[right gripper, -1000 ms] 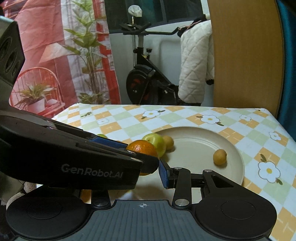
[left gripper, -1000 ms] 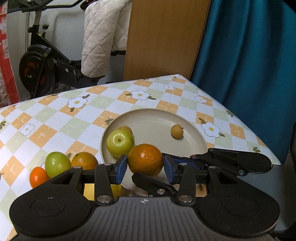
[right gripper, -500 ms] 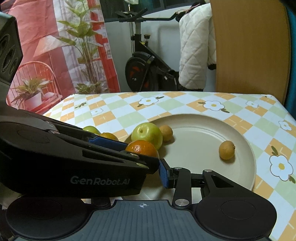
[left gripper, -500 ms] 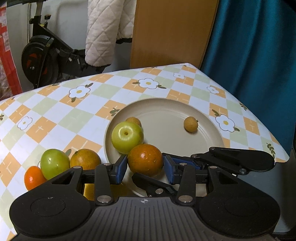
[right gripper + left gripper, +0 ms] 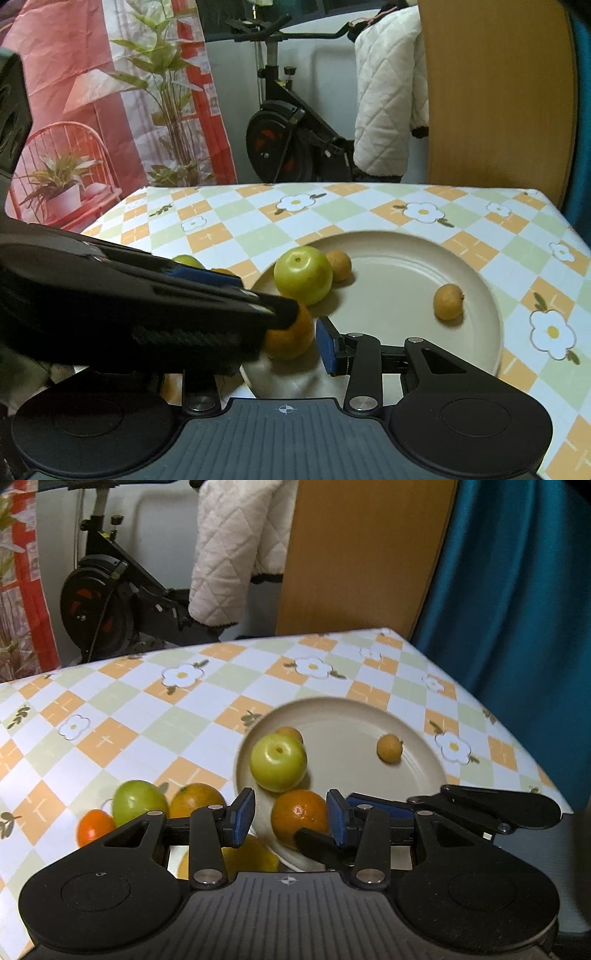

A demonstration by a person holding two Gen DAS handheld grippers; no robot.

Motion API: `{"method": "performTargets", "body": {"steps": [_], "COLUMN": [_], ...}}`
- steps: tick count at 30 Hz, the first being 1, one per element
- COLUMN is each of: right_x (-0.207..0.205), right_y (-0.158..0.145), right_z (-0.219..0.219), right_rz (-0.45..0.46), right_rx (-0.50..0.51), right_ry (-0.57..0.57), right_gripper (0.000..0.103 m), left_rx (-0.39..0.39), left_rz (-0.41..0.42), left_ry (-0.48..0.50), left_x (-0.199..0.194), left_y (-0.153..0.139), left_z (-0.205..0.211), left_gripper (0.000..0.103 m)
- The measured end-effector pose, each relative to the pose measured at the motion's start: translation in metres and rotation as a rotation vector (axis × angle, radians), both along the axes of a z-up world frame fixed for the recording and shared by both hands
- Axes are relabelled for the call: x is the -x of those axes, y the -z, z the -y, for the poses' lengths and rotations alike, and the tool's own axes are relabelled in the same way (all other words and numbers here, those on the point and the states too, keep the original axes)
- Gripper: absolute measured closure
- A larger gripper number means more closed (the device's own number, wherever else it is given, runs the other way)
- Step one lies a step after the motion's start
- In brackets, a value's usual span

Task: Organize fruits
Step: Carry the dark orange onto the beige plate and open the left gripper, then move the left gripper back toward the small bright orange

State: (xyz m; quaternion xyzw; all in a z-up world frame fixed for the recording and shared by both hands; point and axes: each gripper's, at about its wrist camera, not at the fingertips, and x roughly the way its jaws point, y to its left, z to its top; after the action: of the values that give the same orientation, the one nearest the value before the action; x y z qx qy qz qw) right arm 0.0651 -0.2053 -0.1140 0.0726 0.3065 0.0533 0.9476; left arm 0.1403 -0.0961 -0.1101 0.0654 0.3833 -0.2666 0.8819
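Left wrist view: the left claw [image 5: 291, 819] points down at the near rim of the plate [image 5: 369, 716]. The orange [image 5: 301, 814] sits between its blue pads, on the plate's near edge. It looks close against the right pad, but a clear gap shows at the left pad, so the claw is narrow yet not clamped. Just beyond the claw is a green apple [image 5: 279, 762], and further ahead to the right a small yellow fruit [image 5: 389, 748]. Off the plate, left of the claw, a second green apple [image 5: 138, 803], another orange [image 5: 195, 799] and a small red-orange fruit [image 5: 92, 825] wait on the tablecloth [image 5: 177, 716]

Right wrist view: the right claw [image 5: 284, 347] shows only its right pad, just beside the orange. The left claw's body hides the other, so I cannot tell its state

The risk, as I judge it: the orange lies on the sloping rim, so a pad dragging it on the way out could roll it off the plate. The two claws are also crowded enough to knock each other
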Motion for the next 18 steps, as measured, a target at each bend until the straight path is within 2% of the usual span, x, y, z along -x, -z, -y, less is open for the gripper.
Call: {"method": "performTargets", "body": {"steps": [9,18], "right_x": [0.026,0.049], "right_y": [-0.013,-0.016], "right_z": [-0.009,-0.028], "right_rz": [0.039,0.064], "right_rx": [-0.013,-0.011], "right_ry": [0.020,0.001], "right_gripper": [0.066,0.066], "left_rx": [0.042,0.048], "left_rz": [0.061,0.114], "left_ry": [-0.010,-0.068], "left_x": [0.023,0.044], "left_y": [-0.023,-0.030], "left_z": [-0.018,-0.047], "left_gripper": [0.058,0.058]}}
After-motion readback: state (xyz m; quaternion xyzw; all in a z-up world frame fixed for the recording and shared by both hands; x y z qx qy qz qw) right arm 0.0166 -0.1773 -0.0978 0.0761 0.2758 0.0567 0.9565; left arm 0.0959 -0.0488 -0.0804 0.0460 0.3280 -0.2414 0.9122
